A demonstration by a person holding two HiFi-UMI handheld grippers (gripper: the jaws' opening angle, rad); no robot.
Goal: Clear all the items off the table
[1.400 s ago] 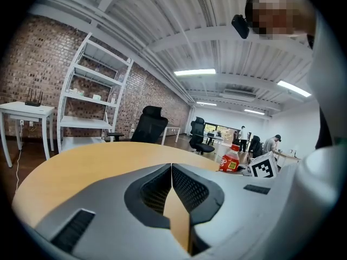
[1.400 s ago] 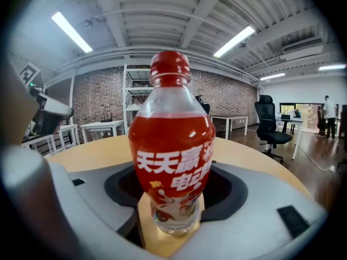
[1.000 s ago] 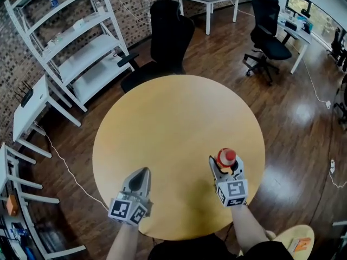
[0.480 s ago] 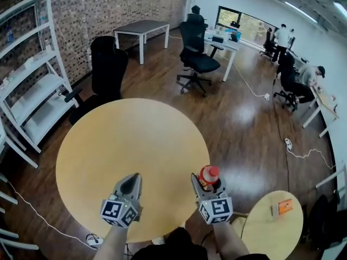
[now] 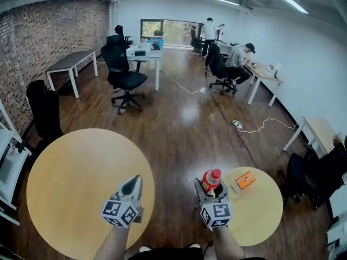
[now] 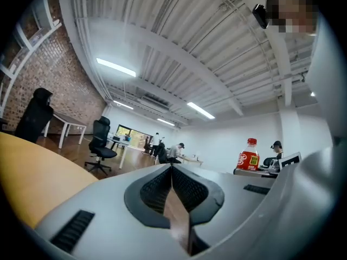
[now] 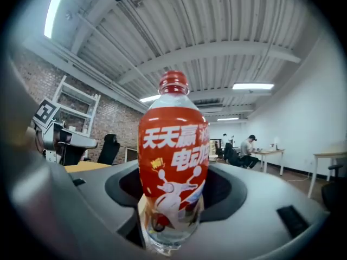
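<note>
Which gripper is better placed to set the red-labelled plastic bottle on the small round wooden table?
Right. The right gripper clamps the red-labelled plastic bottle beside the small round wooden table; the left gripper is shut, empty, over the large round table.

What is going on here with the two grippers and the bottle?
A person is clearing a table with a gripper in each hand. The right gripper grips a red bottle upright between its jaws. The left gripper is shut and holds nothing. The large round table at the left shows no items in the head view. A smaller round table at the right carries an orange object.
</note>
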